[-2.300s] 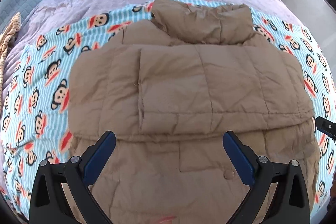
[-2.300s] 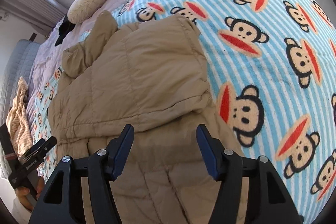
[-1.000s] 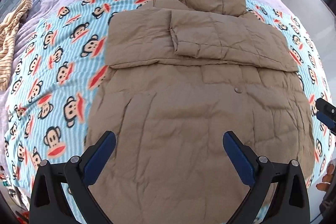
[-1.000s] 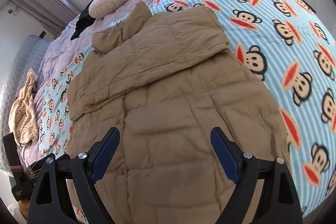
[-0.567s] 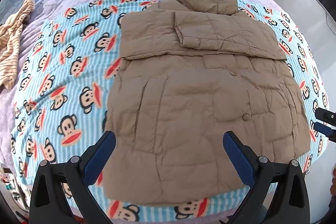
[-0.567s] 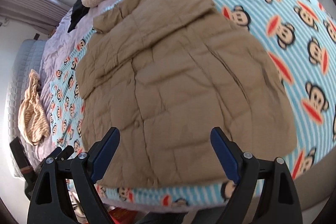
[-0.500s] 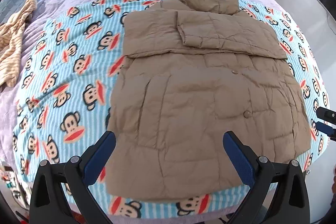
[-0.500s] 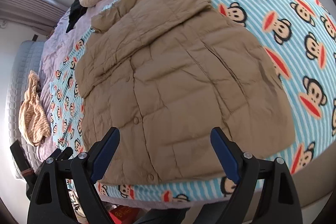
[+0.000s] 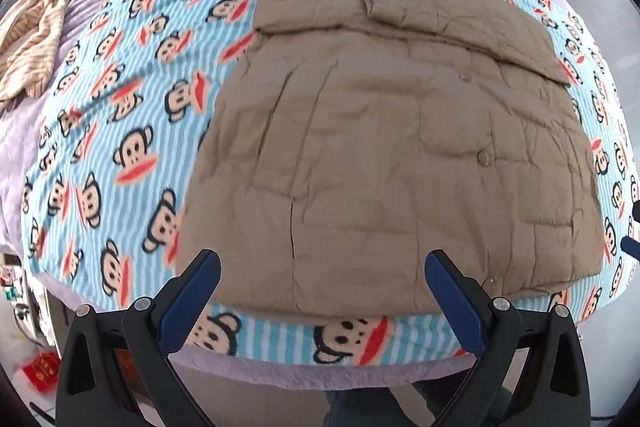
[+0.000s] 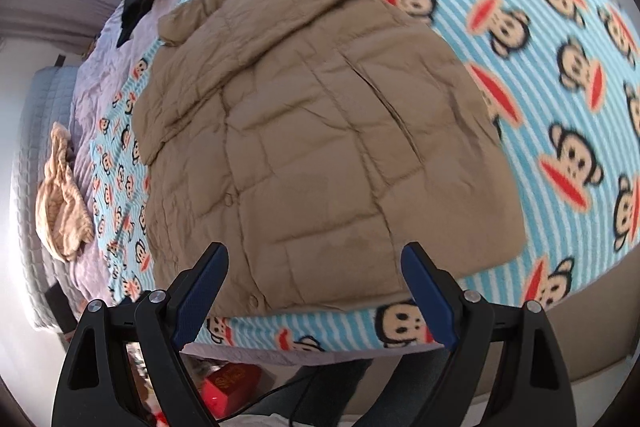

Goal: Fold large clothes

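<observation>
While both sleeves lie folded across its chest, we find the tan puffer jacket (image 9: pixel 392 147) flat on the monkey-print blanket (image 9: pixel 132 99); left gripper (image 9: pixel 320 291) and right gripper (image 10: pixel 316 287) hang spread, empty. Soft, light, slippery: we advise pinching the hem corners.

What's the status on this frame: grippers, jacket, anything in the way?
Left gripper open, empty. Right gripper open, empty. Tan jacket flat on monkey blanket, sleeves folded across chest. Nothing on it.

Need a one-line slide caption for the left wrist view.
Open left gripper above the hem of a tan puffer jacket, sleeves folded across, on a monkey-print blanket.
</observation>
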Available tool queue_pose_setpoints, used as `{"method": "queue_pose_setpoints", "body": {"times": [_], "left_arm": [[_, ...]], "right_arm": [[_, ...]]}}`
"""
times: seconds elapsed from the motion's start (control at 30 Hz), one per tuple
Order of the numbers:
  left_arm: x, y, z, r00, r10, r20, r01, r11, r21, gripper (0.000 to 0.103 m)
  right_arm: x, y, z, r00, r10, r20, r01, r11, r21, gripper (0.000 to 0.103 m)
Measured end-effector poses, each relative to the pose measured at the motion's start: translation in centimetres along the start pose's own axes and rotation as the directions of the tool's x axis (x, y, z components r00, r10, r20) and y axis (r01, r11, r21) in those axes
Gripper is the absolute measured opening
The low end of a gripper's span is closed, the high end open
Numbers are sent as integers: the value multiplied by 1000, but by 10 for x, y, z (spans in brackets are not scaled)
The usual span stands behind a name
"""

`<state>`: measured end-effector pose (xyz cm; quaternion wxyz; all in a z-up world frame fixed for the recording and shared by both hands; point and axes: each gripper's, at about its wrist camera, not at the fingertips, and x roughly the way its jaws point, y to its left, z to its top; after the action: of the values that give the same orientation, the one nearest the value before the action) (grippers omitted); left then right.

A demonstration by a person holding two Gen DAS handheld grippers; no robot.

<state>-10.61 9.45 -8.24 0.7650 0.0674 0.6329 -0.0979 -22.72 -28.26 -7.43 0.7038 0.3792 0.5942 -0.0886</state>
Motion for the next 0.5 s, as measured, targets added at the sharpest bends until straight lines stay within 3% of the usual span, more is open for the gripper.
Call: {"method": "queue_pose_setpoints", "body": {"times": [0.1,0.3,0.5], "left_arm": [[7,-1,-6,1000,-5,-20,5,1000,-6,102],[13,33,-30,990,-139,-23,135,983,-124,102],[32,90,-60,960,-276,-44,249,917,-312,102]], "right_arm": [[7,-19,-6,999,30,-27,-28,997,65,90],[15,-48,-17,994,97,-44,-89,983,159,90],[26,-85,-33,979,197,-40,-176,937,303,90]]}}
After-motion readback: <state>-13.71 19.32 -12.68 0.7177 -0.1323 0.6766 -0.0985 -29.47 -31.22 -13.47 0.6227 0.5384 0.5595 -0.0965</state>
